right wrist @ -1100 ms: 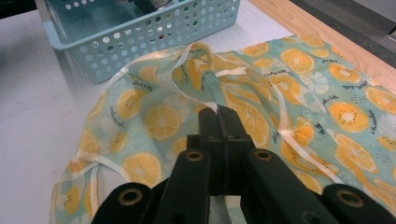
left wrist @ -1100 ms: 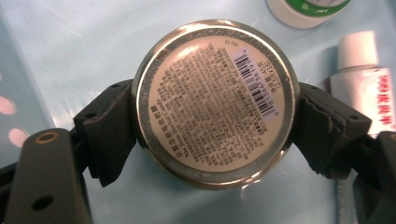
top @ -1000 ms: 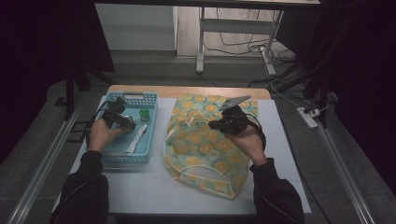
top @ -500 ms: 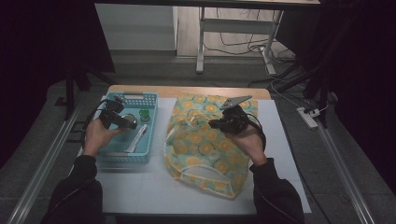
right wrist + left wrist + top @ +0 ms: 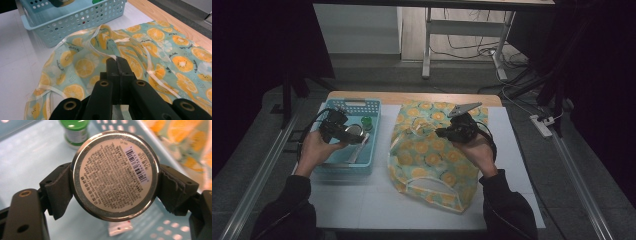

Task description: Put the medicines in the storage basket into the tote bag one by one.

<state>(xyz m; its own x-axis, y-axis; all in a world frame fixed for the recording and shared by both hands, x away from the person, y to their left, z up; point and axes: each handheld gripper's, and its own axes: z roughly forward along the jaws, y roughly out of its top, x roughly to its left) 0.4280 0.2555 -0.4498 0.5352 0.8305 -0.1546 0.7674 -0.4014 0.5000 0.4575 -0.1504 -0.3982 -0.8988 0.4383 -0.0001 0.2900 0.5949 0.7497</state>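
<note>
My left gripper [image 5: 352, 133] is shut on a round metal tin [image 5: 115, 173], held by its rim with the printed label and barcode facing the camera. The tin [image 5: 355, 131] hangs over the light-blue perforated basket [image 5: 362, 106] at the table's left. My right gripper [image 5: 117, 60] is shut on a fold of the rim of the orange-slice print fabric bag [image 5: 155, 50]. The bag [image 5: 432, 160] lies flat in the middle of the table. There my right gripper [image 5: 443, 133] holds its top edge slightly raised.
A small green-capped bottle [image 5: 76, 130] stands in the basket's far part [image 5: 366, 121], and a white packet [image 5: 119, 229] lies on its floor. The white table [image 5: 512, 165] has a wooden strip [image 5: 412, 97] along its far edge. A power strip [image 5: 542, 126] lies on the floor at the right.
My left gripper has lifted a little with the tin, staying over the basket. The right gripper and the bag have kept still.
</note>
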